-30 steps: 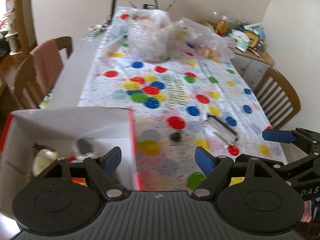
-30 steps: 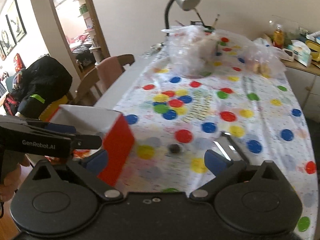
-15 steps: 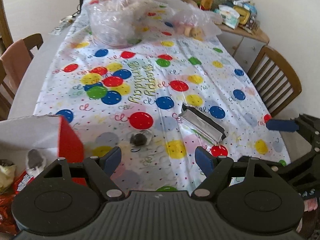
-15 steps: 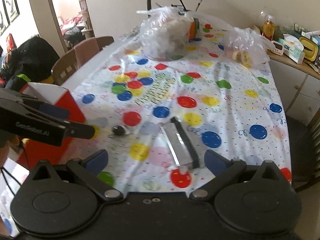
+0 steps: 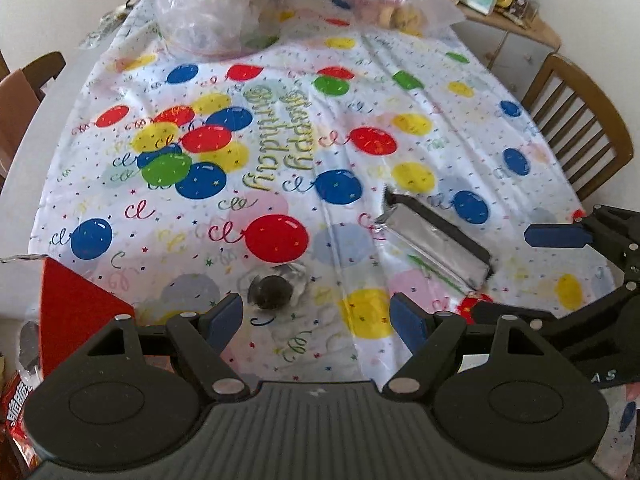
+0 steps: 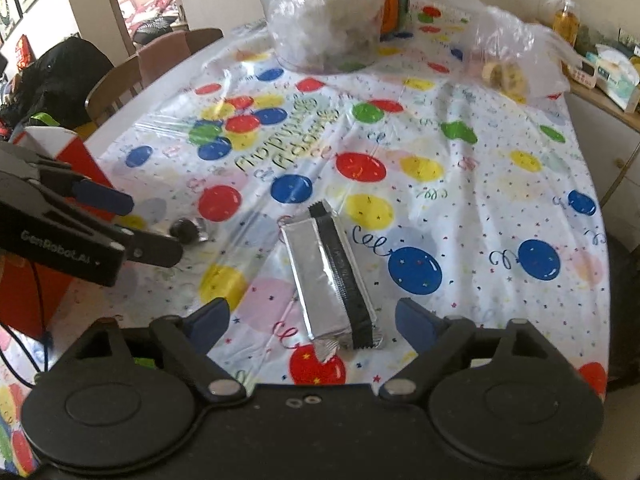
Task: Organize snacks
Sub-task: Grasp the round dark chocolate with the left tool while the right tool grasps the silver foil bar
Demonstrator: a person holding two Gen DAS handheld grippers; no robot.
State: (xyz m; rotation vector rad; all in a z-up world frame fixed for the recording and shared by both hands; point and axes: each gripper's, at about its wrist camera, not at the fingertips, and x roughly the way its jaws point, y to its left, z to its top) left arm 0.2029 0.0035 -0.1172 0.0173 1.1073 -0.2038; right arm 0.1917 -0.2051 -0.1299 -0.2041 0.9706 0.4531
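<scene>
Both grippers have come closer to the table since a second ago, and the red box has slid off to the left edge of my view.

My left gripper (image 5: pixel 316 314) has its blue fingers spread wide with nothing between them. A small dark round snack (image 5: pixel 269 292) in a clear wrapper lies just past the left finger, near its tip. I cannot tell what kind of snack it is.

My right gripper (image 6: pixel 312 320) is wide open too. The silver snack bar (image 6: pixel 332 276) with a black stripe lies on the balloon tablecloth (image 6: pixel 500 184), and its near end sits right between the two fingers, not touching them.

Only a corner of the red box (image 5: pixel 76 312) shows on the left. A red packet (image 5: pixel 16 420) beside it is cut off, so I cannot read it.

Far away are two clear bags (image 6: pixel 332 20). What is inside them looks blurry. A wooden chair (image 5: pixel 576 120) stands on the right.
</scene>
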